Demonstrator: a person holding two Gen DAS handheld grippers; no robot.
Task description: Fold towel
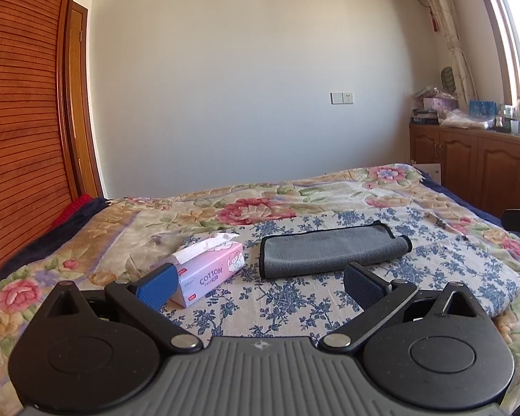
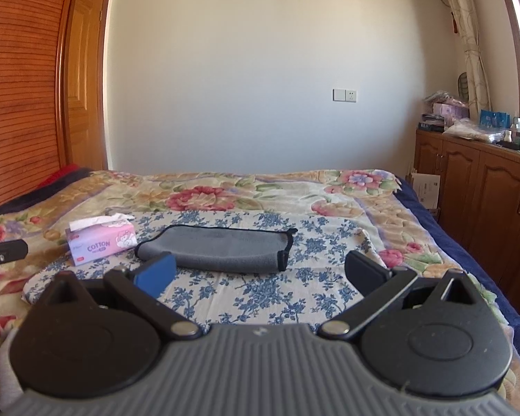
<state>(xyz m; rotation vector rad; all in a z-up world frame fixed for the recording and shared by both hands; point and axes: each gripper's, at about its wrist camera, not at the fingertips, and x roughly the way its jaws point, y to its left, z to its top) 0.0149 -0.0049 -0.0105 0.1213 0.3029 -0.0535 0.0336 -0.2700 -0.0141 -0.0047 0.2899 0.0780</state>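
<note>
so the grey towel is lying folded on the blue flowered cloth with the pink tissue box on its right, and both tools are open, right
Not quite: the pink tissue box sits to the left of the grey towel, not its right, as both wrist views show. The rest holds: the towel lies folded on the blue flowered cloth, and the left tool and right tool are both open, holding nothing.

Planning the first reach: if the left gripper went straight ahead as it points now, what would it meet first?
Probably the grey towel, lying ahead between the open left gripper fingers; the tissue box sits just left. Depth is uncertain.
</note>
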